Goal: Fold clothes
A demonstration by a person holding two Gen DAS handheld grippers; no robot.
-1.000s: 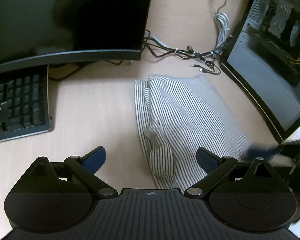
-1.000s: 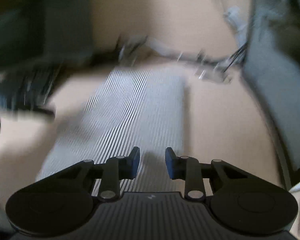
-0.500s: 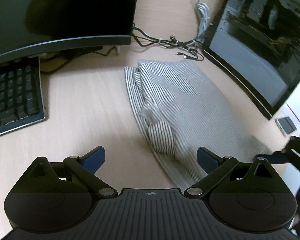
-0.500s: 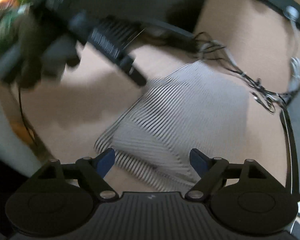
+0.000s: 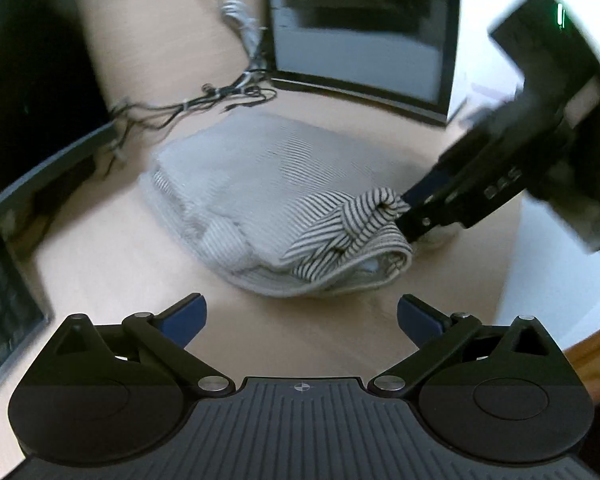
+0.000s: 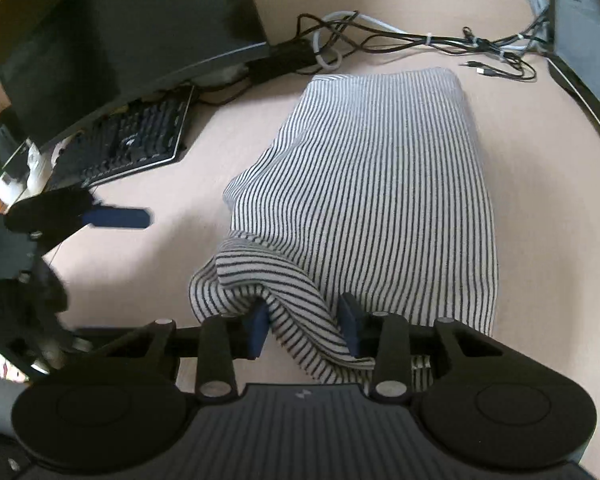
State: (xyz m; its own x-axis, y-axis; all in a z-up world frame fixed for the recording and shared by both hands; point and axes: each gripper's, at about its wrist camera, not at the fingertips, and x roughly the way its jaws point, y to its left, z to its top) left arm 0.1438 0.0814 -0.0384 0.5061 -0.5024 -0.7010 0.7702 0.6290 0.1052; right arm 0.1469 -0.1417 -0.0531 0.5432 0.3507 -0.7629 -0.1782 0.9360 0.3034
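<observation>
Two blue fingertips of the left gripper [image 5: 300, 316] stand spread wide with nothing between them, above the worktop [image 5: 100, 248]; just ahead lies the striped garment [image 5: 284, 200], its near corner pinched by the right gripper [image 5: 410, 204].

From the right wrist, the right gripper [image 6: 304, 326] pinches a bunched fold of the striped garment [image 6: 380, 184], folded on the worktop [image 6: 548, 184] near a keyboard [image 6: 132, 148] and cables [image 6: 420, 44].

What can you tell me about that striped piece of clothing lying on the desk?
The striped garment is soft knit-looking fabric, pale with thin dark stripes, folded into a thick, roughly rectangular bundle on the light wooden desk. Its far edge lies near the cables. The right claw pinches a bunched near corner, lifting it slightly. The left claw is open, not touching it.
</observation>
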